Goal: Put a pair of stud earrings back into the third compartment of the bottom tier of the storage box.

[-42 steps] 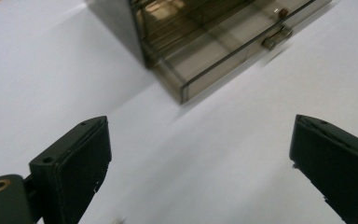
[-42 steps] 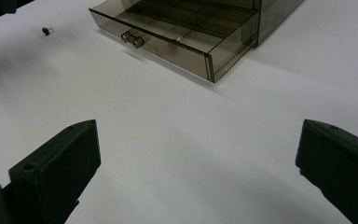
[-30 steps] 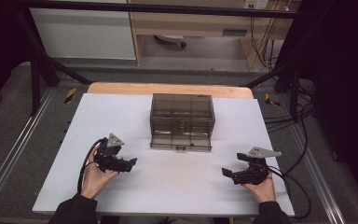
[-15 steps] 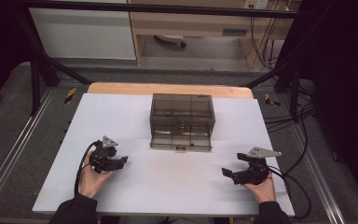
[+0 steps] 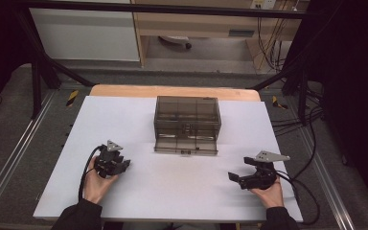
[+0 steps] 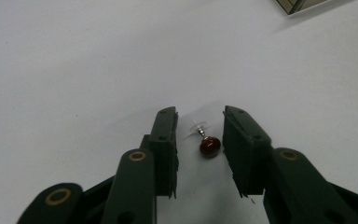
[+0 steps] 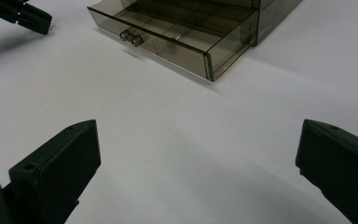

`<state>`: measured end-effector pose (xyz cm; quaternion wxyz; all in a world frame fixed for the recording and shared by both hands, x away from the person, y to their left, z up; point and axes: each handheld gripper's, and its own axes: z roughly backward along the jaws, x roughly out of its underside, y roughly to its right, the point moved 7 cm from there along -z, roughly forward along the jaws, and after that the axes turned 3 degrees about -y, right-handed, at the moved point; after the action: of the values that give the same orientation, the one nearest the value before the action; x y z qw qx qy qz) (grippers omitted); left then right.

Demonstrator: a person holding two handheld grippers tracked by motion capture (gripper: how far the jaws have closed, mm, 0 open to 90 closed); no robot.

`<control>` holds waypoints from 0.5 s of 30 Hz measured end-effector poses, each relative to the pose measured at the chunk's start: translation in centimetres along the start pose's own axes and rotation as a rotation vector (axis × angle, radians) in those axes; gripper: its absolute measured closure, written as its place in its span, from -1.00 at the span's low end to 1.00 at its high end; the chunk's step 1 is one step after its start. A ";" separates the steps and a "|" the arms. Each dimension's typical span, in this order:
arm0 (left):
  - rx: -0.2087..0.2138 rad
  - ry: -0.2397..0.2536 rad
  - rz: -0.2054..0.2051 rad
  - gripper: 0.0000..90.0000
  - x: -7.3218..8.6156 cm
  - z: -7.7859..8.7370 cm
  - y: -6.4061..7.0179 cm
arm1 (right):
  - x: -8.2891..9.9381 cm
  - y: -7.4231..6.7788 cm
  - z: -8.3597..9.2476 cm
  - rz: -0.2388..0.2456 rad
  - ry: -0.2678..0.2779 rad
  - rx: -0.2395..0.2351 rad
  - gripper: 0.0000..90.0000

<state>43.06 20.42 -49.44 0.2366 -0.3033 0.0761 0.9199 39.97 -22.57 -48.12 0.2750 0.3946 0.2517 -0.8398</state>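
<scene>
Smoky translucent plastic drawer box [image 5: 187,117] stands near the far edge of the white bench [image 5: 172,191], its bottom drawer [image 7: 177,39] pulled open toward the person. No writing is readable. Toward the near left corner, the left gripper [image 6: 199,140] straddles, jaws narrowly apart, a small dark red bead earring [image 6: 209,146], post pointing away. Near the right edge, the right gripper [image 7: 196,154] rests, jaws wide apart.
</scene>
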 end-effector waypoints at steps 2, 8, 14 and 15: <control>-0.002 0.001 0.000 0.49 0.0 0.0 0.0 | 0.0 0.0 0.0 0.000 0.000 0.000 -0.99; -0.003 -0.004 -0.006 0.66 0.0 0.0 0.2 | 0.0 0.0 0.0 -0.001 0.000 0.000 -0.99; -0.012 -0.010 -0.007 0.74 0.1 0.0 0.3 | 0.0 0.0 0.1 -0.003 0.000 0.000 -0.99; -0.012 -0.011 -0.007 0.75 0.1 0.0 0.3 | 0.0 0.0 0.1 -0.003 0.000 0.000 -0.99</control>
<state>42.87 20.22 -49.45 0.2387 -0.2998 0.0683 0.9211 39.96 -22.60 -48.07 0.2739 0.3943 0.2522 -0.8402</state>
